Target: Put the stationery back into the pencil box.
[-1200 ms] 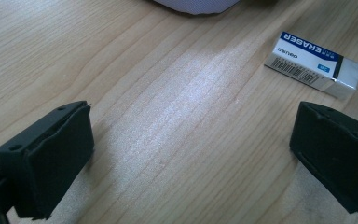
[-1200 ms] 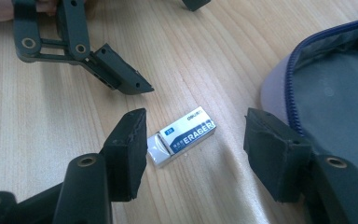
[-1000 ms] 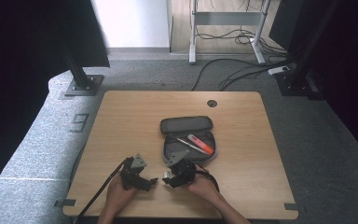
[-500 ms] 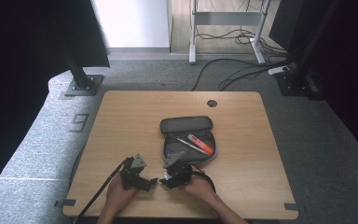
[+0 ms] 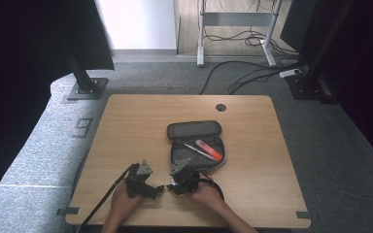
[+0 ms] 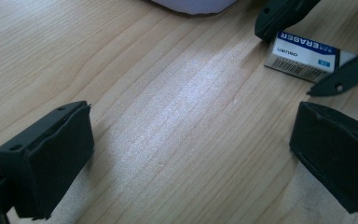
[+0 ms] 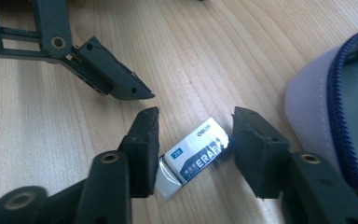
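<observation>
**Right gripper closing in on the eraser**

The eraser [image 7: 196, 157] lies flat on the table [image 5: 126, 126] near the front edge, just left of the open pencil case [image 5: 196, 153]. The right gripper [image 7: 193, 140] straddles it, one jaw on each side. Its jaws have just been closing, yet a gap shows at the right jaw and the left pad sits at the eraser's corner, so nothing is clamped yet. The left gripper [image 6: 191, 140] hangs released over bare wood, its jaws wide apart, the eraser just beyond them.

The eraser lies skewed between the pads. To my eye, a small turn of the wrist would bring the pads square onto its long sides; otherwise it may swivel or squirt out as they meet. Keep the tips low, close to the wood, and squeeze gently.

The left gripper's near jaw points at the eraser from close by and crowds the spot; it could ease back. The case's rim lies near on the right. Inside the case lie an orange marker [image 5: 209, 149] and a pen [image 5: 193, 147].
</observation>
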`<action>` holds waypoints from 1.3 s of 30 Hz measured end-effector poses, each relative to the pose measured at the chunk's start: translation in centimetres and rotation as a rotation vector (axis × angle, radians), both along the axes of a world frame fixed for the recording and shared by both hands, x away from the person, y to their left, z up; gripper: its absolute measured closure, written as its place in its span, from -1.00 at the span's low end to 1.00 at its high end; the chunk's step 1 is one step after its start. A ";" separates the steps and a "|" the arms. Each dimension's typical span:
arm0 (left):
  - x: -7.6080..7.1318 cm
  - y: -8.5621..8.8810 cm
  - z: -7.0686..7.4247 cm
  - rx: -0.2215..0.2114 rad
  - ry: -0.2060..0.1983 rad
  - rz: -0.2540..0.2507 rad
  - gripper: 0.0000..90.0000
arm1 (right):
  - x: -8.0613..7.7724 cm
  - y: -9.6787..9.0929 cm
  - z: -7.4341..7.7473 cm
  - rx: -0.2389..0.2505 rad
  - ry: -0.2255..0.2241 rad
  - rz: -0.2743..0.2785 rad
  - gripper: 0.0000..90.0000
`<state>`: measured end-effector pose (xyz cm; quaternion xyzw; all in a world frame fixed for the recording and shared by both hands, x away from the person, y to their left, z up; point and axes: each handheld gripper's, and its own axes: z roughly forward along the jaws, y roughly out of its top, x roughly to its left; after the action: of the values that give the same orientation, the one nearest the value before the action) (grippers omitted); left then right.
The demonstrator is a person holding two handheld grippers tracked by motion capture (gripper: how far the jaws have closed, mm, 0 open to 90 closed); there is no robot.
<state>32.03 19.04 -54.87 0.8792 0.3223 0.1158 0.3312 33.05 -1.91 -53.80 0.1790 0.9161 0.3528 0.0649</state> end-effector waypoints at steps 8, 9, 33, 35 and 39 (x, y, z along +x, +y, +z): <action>0.0 0.0 0.0 0.001 0.000 0.000 -1.00 | 0.0 -0.7 0.0 0.004 -0.003 -0.005 0.39; 0.0 0.0 0.0 0.001 0.000 0.000 -1.00 | 0.0 -0.7 0.0 0.002 -0.001 -0.002 0.40; 0.0 0.0 0.0 0.000 0.000 0.001 -1.00 | -1.1 -2.5 0.2 -0.010 -0.006 -0.044 0.60; 0.0 0.0 0.0 0.000 -0.001 0.001 -1.00 | -1.1 -2.5 0.2 -0.011 -0.004 -0.045 0.60; 0.0 0.0 0.0 0.000 -0.001 0.001 -1.00 | -1.1 -2.6 0.6 -0.004 -0.004 -0.035 0.60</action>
<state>32.04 19.04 -54.87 0.8791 0.3224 0.1165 0.3313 31.97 -4.54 -53.22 0.1942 0.9134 0.3502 0.0730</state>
